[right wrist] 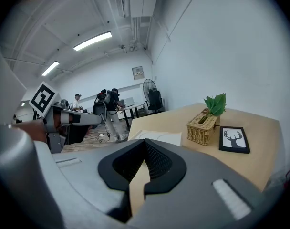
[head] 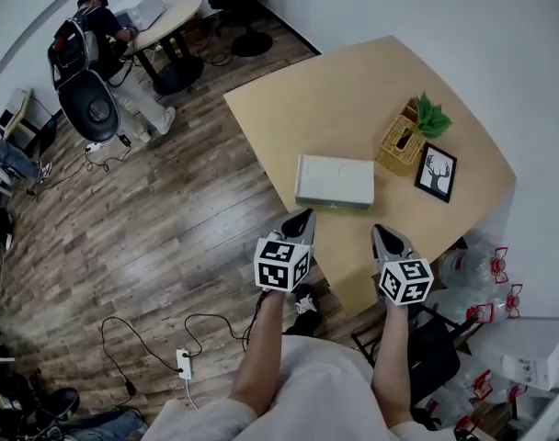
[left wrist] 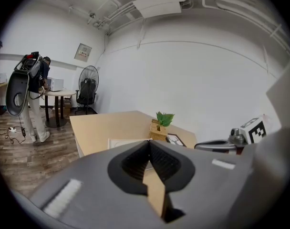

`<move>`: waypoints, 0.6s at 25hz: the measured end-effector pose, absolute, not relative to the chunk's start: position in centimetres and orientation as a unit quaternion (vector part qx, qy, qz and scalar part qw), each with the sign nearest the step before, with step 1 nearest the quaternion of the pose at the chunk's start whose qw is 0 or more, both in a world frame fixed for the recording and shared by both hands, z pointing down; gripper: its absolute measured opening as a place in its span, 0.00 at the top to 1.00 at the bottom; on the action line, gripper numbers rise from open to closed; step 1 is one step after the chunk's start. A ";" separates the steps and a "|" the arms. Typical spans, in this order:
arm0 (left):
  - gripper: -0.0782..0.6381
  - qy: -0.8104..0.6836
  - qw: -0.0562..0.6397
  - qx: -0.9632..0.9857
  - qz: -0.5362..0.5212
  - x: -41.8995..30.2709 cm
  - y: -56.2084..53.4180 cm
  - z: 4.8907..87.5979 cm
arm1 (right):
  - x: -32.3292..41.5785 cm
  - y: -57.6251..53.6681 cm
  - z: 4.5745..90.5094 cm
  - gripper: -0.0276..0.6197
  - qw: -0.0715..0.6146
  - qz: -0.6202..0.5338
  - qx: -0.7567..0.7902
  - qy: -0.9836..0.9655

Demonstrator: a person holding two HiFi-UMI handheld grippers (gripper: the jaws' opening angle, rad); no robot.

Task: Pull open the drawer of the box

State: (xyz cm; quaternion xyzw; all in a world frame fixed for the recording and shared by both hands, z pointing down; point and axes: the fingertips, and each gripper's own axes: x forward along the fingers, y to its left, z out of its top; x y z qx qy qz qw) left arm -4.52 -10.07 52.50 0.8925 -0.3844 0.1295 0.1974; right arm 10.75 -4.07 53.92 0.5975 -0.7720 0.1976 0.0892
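A flat white box [head: 335, 181] lies on the tan table [head: 335, 90], near its front edge; no drawer stands out from it. My left gripper [head: 302, 217] hovers just in front of the box's near left corner, jaws shut and empty. My right gripper [head: 381, 234] hangs a little to the right of the box and short of it, also shut and empty. In the left gripper view the box [left wrist: 122, 142] shows beyond the closed left gripper [left wrist: 149, 144]. In the right gripper view the box [right wrist: 157, 136] lies ahead of the closed right gripper [right wrist: 145, 146].
A wicker basket with a green plant [head: 406, 138] and a framed deer picture [head: 436, 173] stand to the right of the box. A person [head: 105, 35] works at a round table far left. Cables and a power strip [head: 183, 364] lie on the wood floor.
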 end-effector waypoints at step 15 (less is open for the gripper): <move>0.82 -0.379 0.229 0.885 0.142 -4.3 -16.3 55.9 | 10.9 -11.1 55.9 0.96 0.104 0.212 0.602 -0.763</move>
